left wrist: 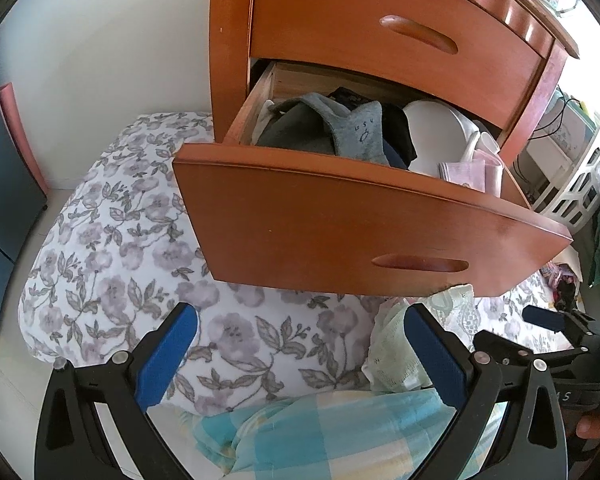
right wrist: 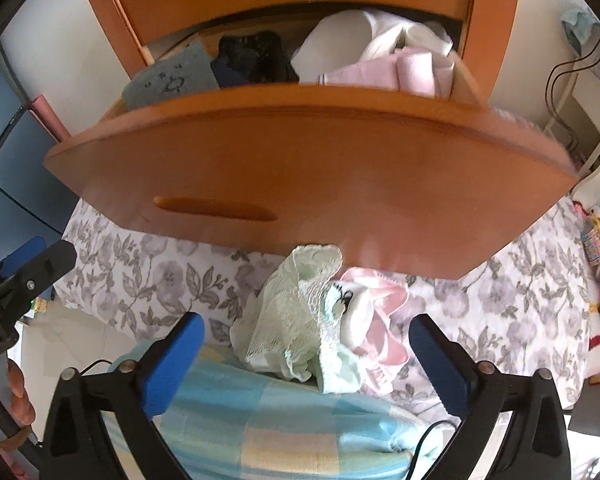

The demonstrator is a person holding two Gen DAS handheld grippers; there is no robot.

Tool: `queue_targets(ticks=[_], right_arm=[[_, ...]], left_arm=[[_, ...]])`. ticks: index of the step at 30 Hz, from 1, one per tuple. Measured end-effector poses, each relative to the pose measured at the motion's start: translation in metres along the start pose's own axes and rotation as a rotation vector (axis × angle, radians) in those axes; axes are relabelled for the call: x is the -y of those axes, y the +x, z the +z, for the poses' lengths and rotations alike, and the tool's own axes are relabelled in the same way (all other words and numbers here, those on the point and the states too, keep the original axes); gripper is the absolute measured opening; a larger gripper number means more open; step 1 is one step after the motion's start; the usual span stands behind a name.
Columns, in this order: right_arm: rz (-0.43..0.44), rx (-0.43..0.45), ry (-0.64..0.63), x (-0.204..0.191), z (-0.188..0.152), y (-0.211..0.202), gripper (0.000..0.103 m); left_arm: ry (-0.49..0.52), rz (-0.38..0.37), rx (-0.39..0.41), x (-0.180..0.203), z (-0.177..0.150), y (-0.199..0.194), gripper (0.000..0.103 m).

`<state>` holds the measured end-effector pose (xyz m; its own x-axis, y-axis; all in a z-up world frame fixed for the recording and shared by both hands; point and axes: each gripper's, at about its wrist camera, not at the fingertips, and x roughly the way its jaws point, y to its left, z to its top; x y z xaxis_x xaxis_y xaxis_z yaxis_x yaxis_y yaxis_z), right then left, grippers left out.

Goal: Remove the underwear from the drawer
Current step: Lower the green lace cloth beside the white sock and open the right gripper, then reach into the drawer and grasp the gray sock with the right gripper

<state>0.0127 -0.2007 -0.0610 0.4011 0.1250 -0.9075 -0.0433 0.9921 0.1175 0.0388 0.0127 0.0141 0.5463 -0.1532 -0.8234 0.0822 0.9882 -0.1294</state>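
Right hand-held gripper is held wide open, nothing gripped; pale green lace underwear is seen lying between its fingers on the floral bedspread, below the open orange wooden drawer. Left hand-held gripper is open too.

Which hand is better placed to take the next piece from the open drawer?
Probably left. The left tool is open and empty over bare bedding. The right tool, also open, hangs over the lace underwear lying on the bed. Both face the drawer.

A white wall stands behind a floral bedspread. Dark blue wardrobe at left, white lattice basket at right, in bright daylight.
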Motion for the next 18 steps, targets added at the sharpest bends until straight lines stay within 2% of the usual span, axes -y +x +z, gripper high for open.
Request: queue_targets(ticks=[6,10,18], right_arm=[[-0.019,0.046,0.023,0.008,0.002,-0.009,0.103],[-0.026,0.121,0.008,0.008,0.006,-0.026,0.103],[-0.018,0.234,-0.015,0.004,0.021,-0.061,0.103]], left_arm=[[-0.002,-0.012,0.004,0.001,-0.001,0.001,0.103],[-0.001,-0.019,0.02,0.001,0.0,0.0,0.103],[0.0,-0.032,0.098,-0.004,0.005,-0.005,0.103]])
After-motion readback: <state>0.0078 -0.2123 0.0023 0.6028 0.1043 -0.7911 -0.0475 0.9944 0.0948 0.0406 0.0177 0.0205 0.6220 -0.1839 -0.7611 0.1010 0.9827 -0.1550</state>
